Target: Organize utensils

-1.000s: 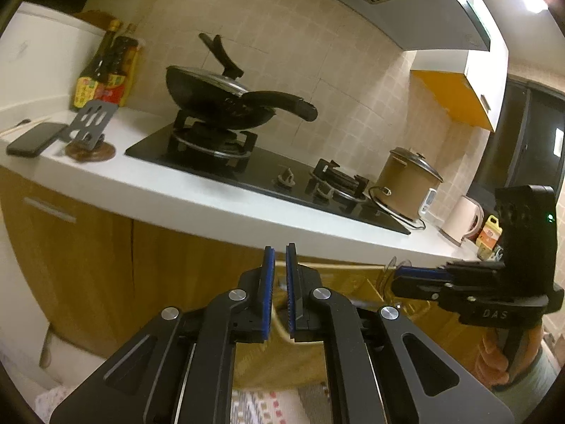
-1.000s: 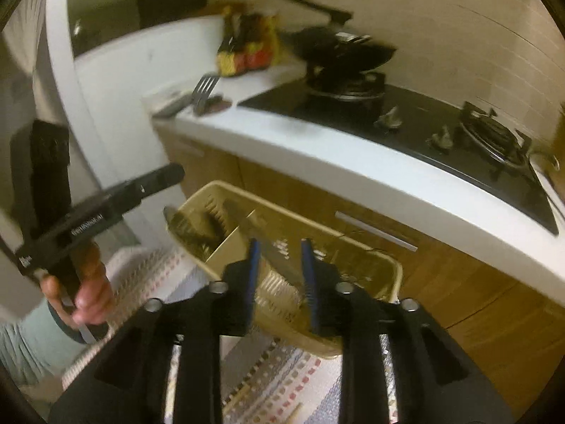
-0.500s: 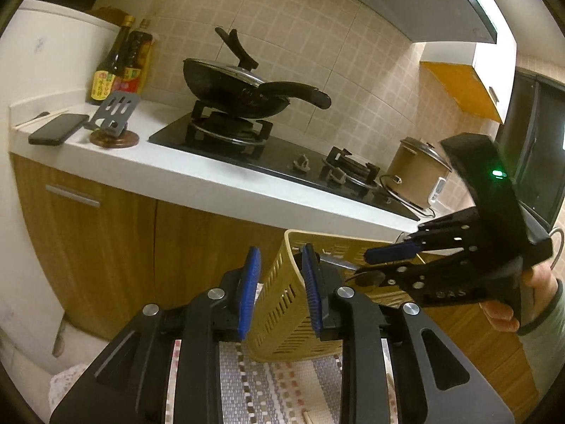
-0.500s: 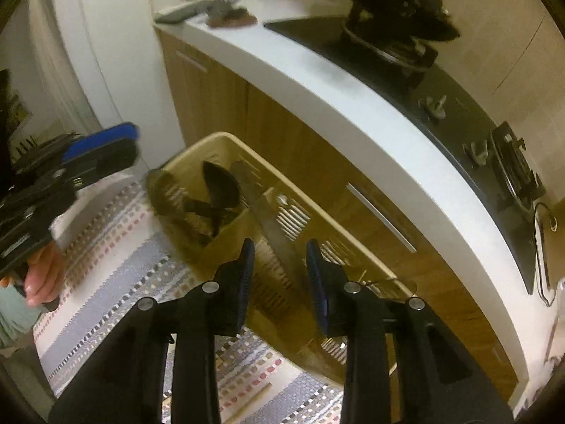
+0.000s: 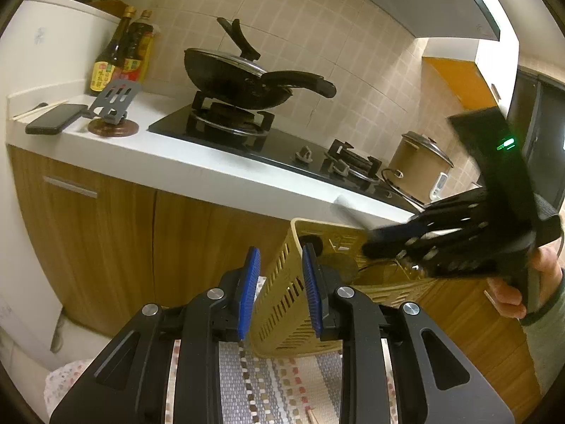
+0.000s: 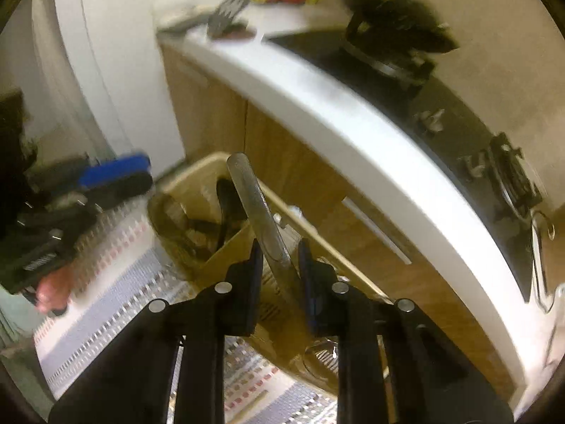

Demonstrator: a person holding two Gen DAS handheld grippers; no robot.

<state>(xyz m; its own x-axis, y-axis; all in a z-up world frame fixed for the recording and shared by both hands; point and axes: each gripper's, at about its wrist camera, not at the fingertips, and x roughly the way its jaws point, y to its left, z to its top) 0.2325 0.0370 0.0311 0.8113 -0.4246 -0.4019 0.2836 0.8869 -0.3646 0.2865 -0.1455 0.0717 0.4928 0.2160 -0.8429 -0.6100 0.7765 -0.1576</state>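
Lifting the steel utensil handle (image 6: 259, 219) straight up out of the yellow basket (image 5: 282, 304) on the striped rug (image 5: 268, 385), with right gripper (image 6: 279, 265) narrowed around it, contact not quite clear; avoiding the dark utensils (image 6: 197, 226) alongside. Left gripper (image 5: 279, 289) gaping, straddling the basket's near wall. Half a second ago: right gripper higher, wider, handle unbracketed.

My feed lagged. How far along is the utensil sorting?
Done: a few dark utensils already sit in one end of the yellow basket. In hand: the right gripper has a metal handle between its fingers, over the basket; contact is blurred. The left gripper straddles the basket's wall, open. Left: the slotted spatula on the counter.
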